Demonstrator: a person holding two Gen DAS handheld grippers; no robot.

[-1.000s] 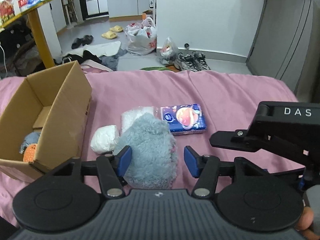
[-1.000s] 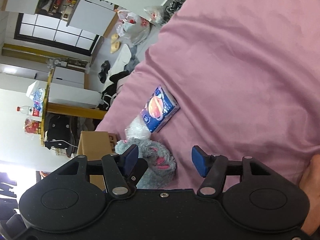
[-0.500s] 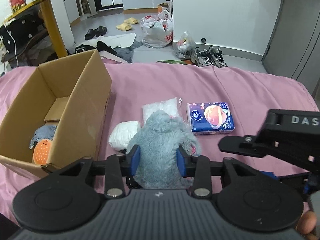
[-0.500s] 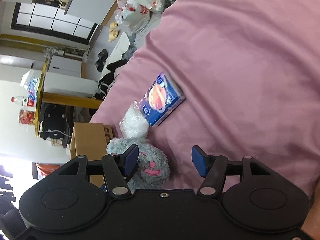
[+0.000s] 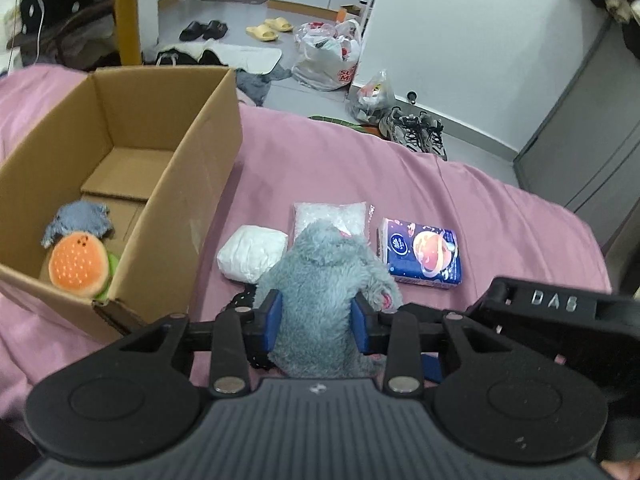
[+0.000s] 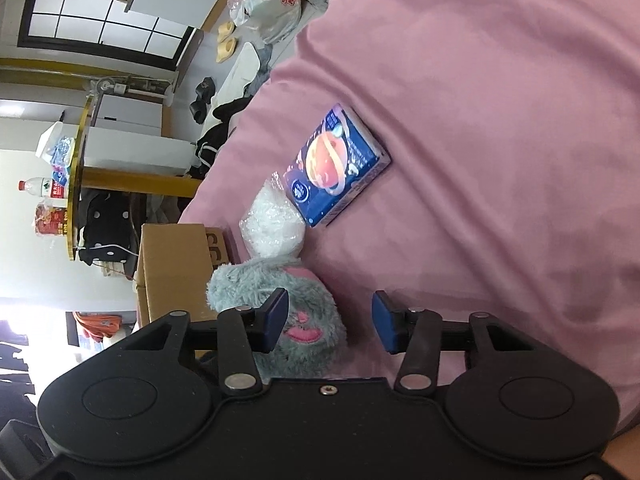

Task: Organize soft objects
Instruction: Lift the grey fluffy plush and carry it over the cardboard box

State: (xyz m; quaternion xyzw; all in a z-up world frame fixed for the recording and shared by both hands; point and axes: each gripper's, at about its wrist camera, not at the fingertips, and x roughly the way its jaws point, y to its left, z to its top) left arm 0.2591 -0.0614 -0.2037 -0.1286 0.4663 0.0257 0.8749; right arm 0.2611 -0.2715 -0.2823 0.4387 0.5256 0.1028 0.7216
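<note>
My left gripper (image 5: 316, 322) is shut on a grey fluffy plush toy (image 5: 324, 276), held upright above the pink bedspread (image 5: 360, 168). To its left stands an open cardboard box (image 5: 192, 176) holding an orange burger plush (image 5: 78, 266) and a grey plush (image 5: 80, 220). Behind the held toy lie a white soft bundle (image 5: 252, 252), a clear bag of white filling (image 5: 330, 214) and a blue tissue pack (image 5: 422, 250). My right gripper (image 6: 330, 322) is open over the bedspread, the grey plush (image 6: 296, 316) just past its left finger. The tissue pack (image 6: 336, 164) lies beyond.
The bed's far edge drops to a floor with plastic bags (image 5: 328, 56), shoes (image 5: 416, 134) and slippers. A grey cabinet (image 5: 592, 140) stands at the right. The right gripper's body (image 5: 560, 320) sits close beside my left gripper.
My left gripper closed on the grey plush and lifted it, drifting toward the box. The right gripper stayed open and shifted slightly.
</note>
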